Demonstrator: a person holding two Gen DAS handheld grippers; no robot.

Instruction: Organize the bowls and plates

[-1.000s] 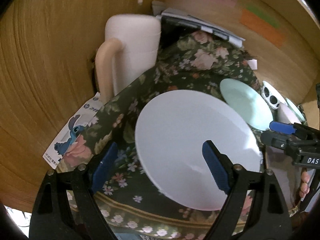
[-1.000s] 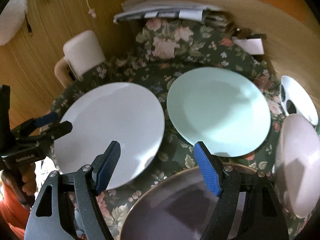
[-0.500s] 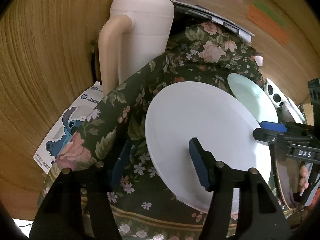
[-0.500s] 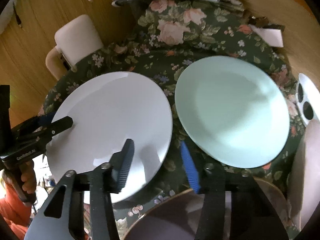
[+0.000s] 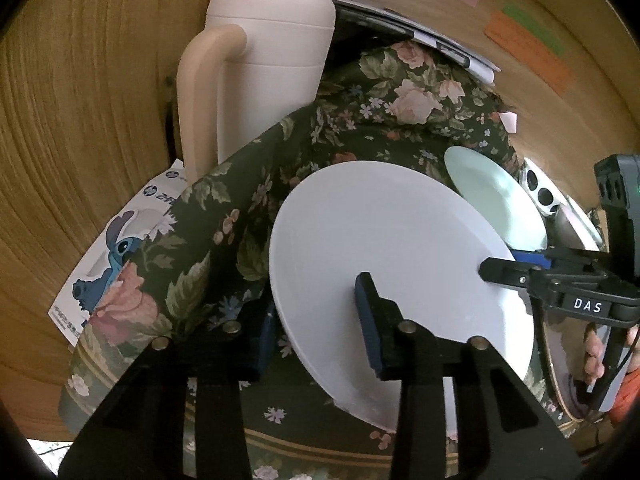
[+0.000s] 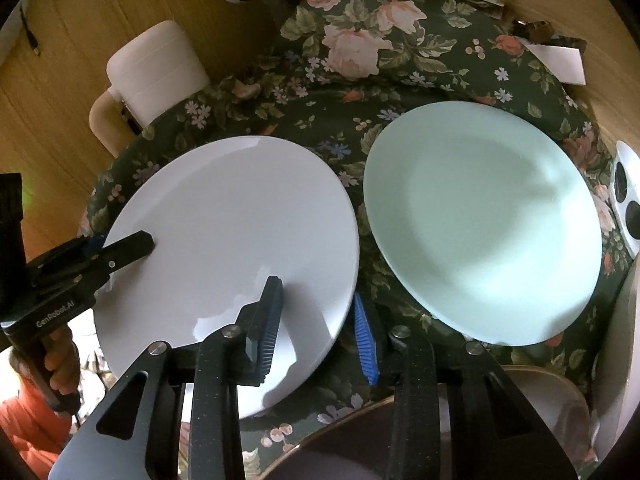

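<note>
— The round white glossy plate [image 5: 384, 240]: where does it lie?

— On the dark green floral tablecloth [image 6: 352, 48], toward its left side, face up, bare and smooth, with a soft shine near its close edge.

— And the claws?

— The left gripper [image 5: 316, 328] has just been closing and now stands narrow over the plate's left rim, one blue pad on the face and the other tucked under the edge. The right gripper [image 6: 318, 328] has also just been closing; it clamps the opposite rim, its dark ribbed pad on top and its blue pad against the outer edge. Both hold the same plate.

— What lies around it?

— Just beside it on the right, apart by a strip of cloth, is a round pale green plate [image 6: 480, 220], empty too. Near the front edge sits a dark round plate with a light rim [image 6: 360, 448]. Behind the white plate's far left stands a cream plastic jug with a curved handle [image 5: 272, 60], against the wooden wall [image 5: 80, 120]. A person's hand [image 6: 60, 364] grips the left tool's handle.
</note>
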